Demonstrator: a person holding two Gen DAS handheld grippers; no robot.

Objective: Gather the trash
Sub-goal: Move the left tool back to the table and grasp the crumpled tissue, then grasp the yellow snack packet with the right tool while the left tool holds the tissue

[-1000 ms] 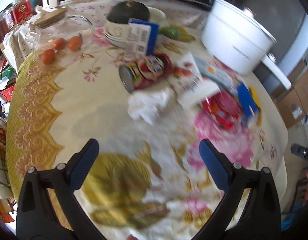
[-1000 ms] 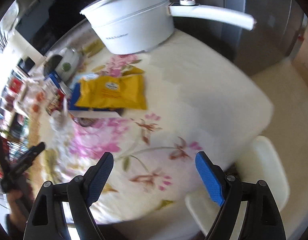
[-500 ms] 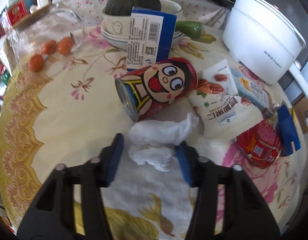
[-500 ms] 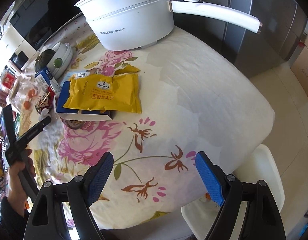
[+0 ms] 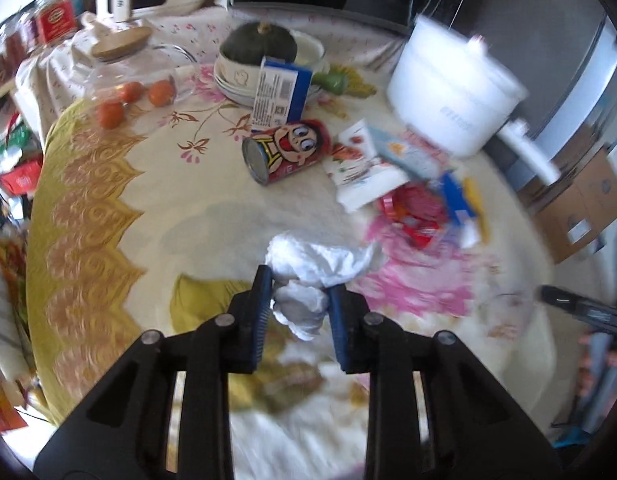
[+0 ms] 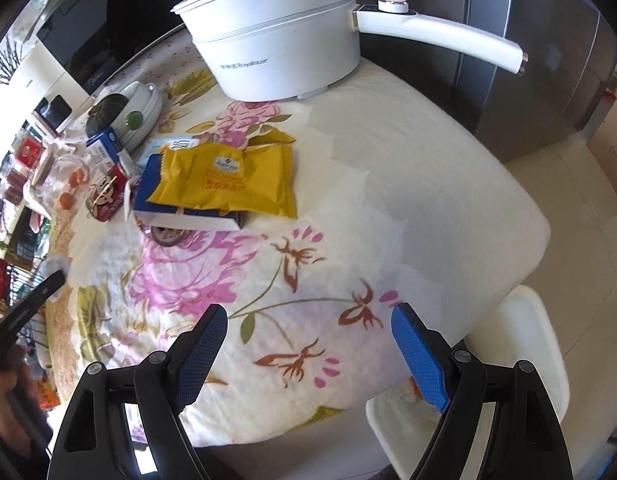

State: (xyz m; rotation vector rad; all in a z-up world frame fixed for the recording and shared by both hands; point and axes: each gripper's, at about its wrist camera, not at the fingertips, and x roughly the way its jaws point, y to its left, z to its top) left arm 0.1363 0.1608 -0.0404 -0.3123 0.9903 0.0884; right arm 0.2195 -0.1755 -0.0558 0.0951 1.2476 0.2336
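My left gripper (image 5: 298, 294) is shut on a crumpled white tissue (image 5: 316, 264) and holds it above the floral tablecloth (image 5: 212, 216). Farther off lie a red cartoon can (image 5: 286, 150) on its side, a white snack packet (image 5: 362, 168), a red wrapper (image 5: 412, 210) and a blue box (image 5: 282, 94). My right gripper (image 6: 308, 322) is open and empty over the table's near edge. In the right wrist view a yellow snack bag (image 6: 232, 178) lies on a blue box (image 6: 180, 210), with the red can (image 6: 108, 200) to the left.
A white electric pot (image 6: 280, 44) with a long handle stands at the back. A bowl stack with a green squash (image 5: 260, 46), a glass jar (image 5: 128, 60) and small oranges (image 5: 160, 92) sit far left. A white chair (image 6: 516, 364) stands by the table edge.
My left gripper closed on the tissue and lifted it back from the can. The right gripper stayed open and nearly still.
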